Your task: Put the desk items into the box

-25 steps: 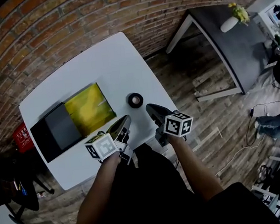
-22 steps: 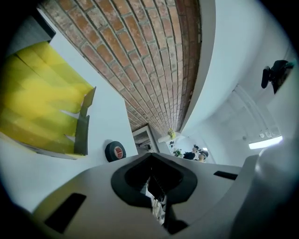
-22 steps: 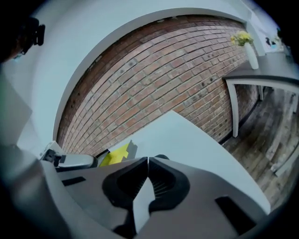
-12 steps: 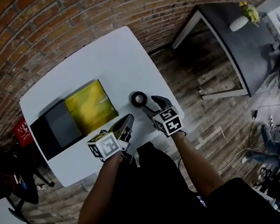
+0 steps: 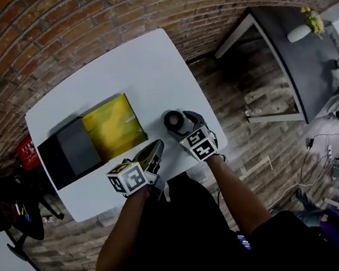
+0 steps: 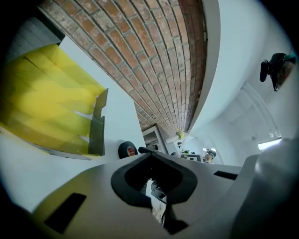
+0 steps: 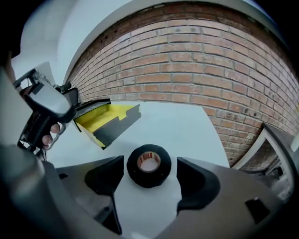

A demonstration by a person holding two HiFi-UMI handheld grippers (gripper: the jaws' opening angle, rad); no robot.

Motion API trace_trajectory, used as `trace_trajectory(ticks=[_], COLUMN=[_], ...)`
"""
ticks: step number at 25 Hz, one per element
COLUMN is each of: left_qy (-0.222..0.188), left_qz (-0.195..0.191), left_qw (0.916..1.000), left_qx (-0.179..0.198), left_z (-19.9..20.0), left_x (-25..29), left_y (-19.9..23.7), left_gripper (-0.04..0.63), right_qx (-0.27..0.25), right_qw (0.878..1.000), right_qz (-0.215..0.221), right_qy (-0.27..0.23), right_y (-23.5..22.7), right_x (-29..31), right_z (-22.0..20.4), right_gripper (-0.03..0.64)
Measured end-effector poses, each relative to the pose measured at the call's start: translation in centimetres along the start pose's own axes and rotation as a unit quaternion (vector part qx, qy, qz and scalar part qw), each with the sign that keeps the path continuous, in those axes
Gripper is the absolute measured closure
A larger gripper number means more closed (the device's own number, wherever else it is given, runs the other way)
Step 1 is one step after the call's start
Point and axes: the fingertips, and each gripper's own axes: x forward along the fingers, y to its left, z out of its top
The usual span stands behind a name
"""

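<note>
now the tape roll [image 7: 149, 166] lies between the right gripper's [image 7: 149, 181] just-opened jaws, untouched.

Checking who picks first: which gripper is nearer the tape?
Right. The right gripper has just been opening its jaws, which stand either side of the tape, not touching it. The left gripper is off to the tape's left, by the box.

On table [image 5: 132, 69], head view: box [image 5: 111, 129] at 9 o'clock of tape [image 5: 174, 121], well apart. Tape between right gripper's [image 7: 148, 176] jaws, just opened wide, untouched. Left gripper [image 5: 155, 146] at tape's 7 o'clock, near box.
</note>
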Motion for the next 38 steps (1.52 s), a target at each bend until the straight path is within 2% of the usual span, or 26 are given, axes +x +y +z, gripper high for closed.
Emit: trace_trajectory(ticks=[7, 19, 31, 38], left_qy=[-0.008, -0.020, -0.053, -0.080], left_qz=[0.009, 0.013, 0.011, 0.016], left_qw=[0.9999, 0.9997, 0.9985, 0.9967], left_qx=[-0.002, -0.006, -0.006, -0.004], left_z=[0.4, 1.0, 2.6, 4.2], left_x=[-0.6, -1.1, -3.6, -5.8], left_y=[0.7, 1.1, 1.4, 1.8], left_gripper=[0.583, 0.583, 0.584, 0.583], right_qx=[-0.021, -0.007, 0.000, -0.008], right_qw=[0.999, 0.999, 1.000, 0.999], right_qz=[0.007, 0.005, -0.002, -0.005], right_qy=[0.023, 0.033, -0.005, -0.049], right_y=[0.2, -0.1, 0.3, 1.2], right_x=[1.7, 2.0, 0.4, -1.4], right_z=[-0.2, -0.5, 1.9, 5.7], right_gripper=[0.273, 0.275, 0.279, 0.281])
